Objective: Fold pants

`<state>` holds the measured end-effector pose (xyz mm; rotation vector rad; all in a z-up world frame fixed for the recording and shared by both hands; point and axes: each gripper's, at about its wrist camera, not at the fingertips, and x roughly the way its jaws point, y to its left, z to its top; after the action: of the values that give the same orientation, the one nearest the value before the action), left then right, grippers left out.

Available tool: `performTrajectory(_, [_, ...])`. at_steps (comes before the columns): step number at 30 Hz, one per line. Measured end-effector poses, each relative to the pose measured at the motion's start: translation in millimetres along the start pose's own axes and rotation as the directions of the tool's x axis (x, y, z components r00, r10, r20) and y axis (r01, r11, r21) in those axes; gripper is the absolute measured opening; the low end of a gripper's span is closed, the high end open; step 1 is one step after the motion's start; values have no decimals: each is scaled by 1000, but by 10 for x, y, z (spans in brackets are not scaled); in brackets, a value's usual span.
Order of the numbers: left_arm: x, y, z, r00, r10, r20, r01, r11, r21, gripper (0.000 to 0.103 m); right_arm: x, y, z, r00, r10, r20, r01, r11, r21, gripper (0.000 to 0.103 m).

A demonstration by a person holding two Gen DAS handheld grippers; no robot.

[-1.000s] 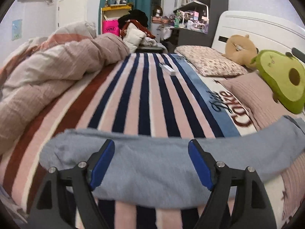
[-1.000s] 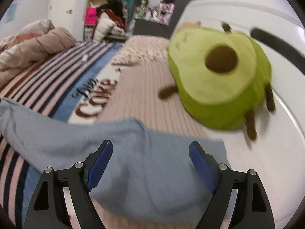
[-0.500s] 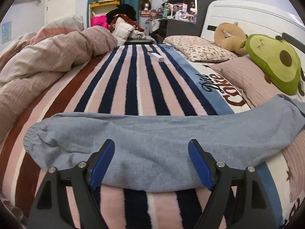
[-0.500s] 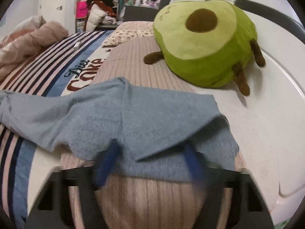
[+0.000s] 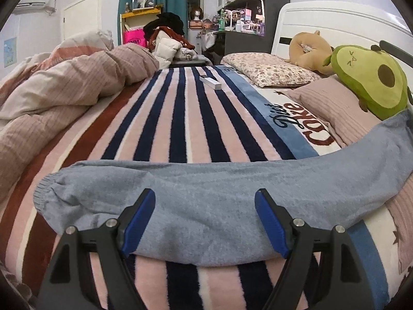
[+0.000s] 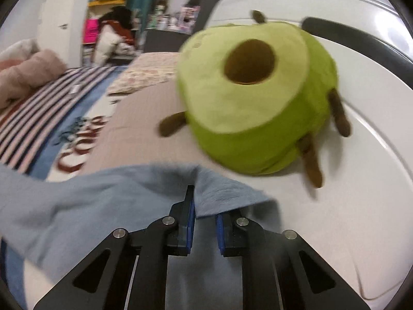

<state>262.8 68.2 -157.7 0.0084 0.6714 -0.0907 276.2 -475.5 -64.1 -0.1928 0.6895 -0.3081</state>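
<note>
Lying stretched across the striped pink, navy and white plush blanket (image 5: 165, 118), the soft grey-blue knit pants (image 5: 206, 193) run from a ribbed cuff at the left to the waist end at the right, where the cloth climbs onto a ribbed dusty-pink pillow (image 5: 333, 103). The left gripper (image 5: 205, 222) hovers over the leg section with its blue-padded fingers (image 5: 138, 219) spread wide, grasping nothing; whether they touch the cloth cannot be told. The right gripper (image 6: 205, 222) has its fingers drawn nearly together on a raised fold of the pants (image 6: 129, 201) at the waist end, the fabric pinched between the blue pads; this view is motion-blurred. Just beyond that fold sits a green avocado-shaped plush toy (image 6: 255, 98) against the white headboard (image 6: 335, 38), close to the waist end. Further off are a floral pillow (image 5: 268, 69), a tan plush animal (image 5: 309, 51), a small white rectangular box (image 5: 210, 82) on the blanket, and a bunched beige and pink duvet (image 5: 59, 90) along the left side, apart from the pants.
</note>
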Motion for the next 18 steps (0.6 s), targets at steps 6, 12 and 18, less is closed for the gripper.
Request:
performTrajectory(6, [-122, 122, 43, 1000, 25, 13, -24, 999, -38, 80, -141, -267, -93, 999, 43, 9, -44, 993, 113, 56])
performTrajectory(12, [-439, 407, 15, 999, 23, 40, -18, 990, -137, 86, -588, -337, -523, 992, 129, -18, -123, 974, 193, 71])
performTrajectory(18, [-523, 526, -127, 1000, 1, 18, 2, 982, -190, 86, -754, -355, -899, 950, 305, -59, -269, 902, 339, 71])
